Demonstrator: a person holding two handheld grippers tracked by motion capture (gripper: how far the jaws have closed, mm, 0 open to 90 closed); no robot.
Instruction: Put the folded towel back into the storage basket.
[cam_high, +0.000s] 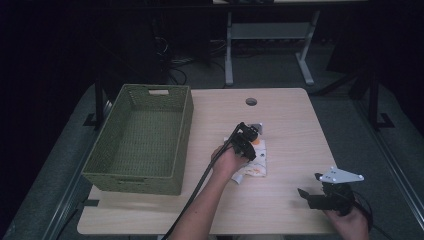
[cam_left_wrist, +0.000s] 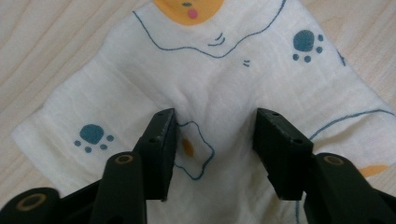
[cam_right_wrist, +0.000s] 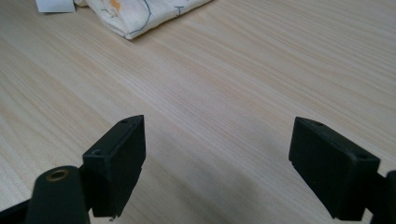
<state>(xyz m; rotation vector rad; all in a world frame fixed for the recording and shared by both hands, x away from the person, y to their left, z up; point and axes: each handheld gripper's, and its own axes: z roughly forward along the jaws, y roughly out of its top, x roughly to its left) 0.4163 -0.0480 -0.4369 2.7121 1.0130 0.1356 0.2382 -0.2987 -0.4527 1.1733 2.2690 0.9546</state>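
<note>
A folded white cloth (cam_high: 256, 167) printed with blue paw marks and orange patches lies on the wooden table (cam_high: 280, 210), right of centre. My left gripper (cam_high: 247, 141) points down onto it. In the left gripper view the cloth (cam_left_wrist: 210, 70) lies under the left gripper (cam_left_wrist: 215, 116), whose jaws stand partly apart with their tips on the fabric and a low pucker of cloth between them, not squeezed. My right gripper (cam_high: 309, 186) rests low at the table's front right, open with nothing between its jaws. In the right gripper view the right gripper (cam_right_wrist: 219, 135) faces bare wood, with the cloth (cam_right_wrist: 140, 14) farther off.
A green woven basket (cam_high: 137, 177) stands on the table's left half, with nothing in it. A round cable hole (cam_high: 251, 102) sits near the far edge. A small white piece (cam_right_wrist: 55, 4) lies beside the cloth. Table legs and dark floor lie beyond.
</note>
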